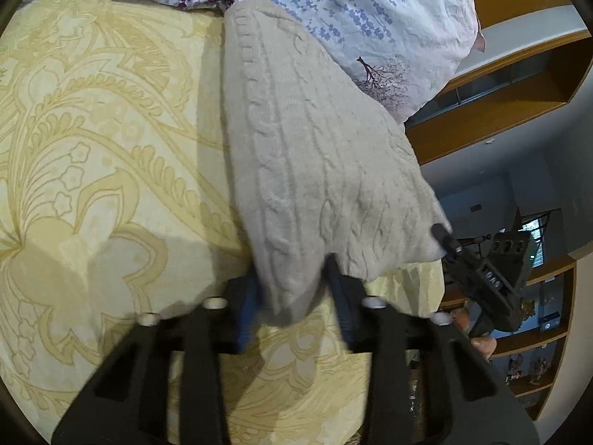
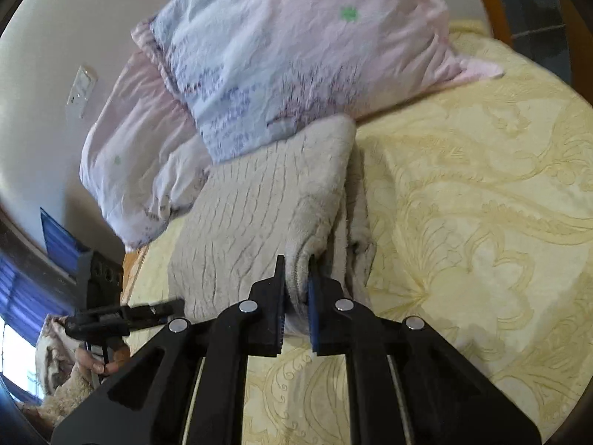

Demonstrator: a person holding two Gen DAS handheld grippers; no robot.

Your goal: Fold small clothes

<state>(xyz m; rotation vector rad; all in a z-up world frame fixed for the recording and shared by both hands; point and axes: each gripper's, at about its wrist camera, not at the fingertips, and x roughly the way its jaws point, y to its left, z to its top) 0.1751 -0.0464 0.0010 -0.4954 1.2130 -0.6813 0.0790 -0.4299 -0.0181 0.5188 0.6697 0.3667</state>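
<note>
Nearest me, my left gripper and right gripper were each clamped on a near corner of the knit sweater. It felt soft, thick, floppy; hems gripped best. Beyond, it draped across the bedsheet toward the pillow.

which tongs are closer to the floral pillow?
Neither clearly. Left tongs and right tongs each clamp a near edge of the cream sweater; the floral pillow lies at its far end.
</note>
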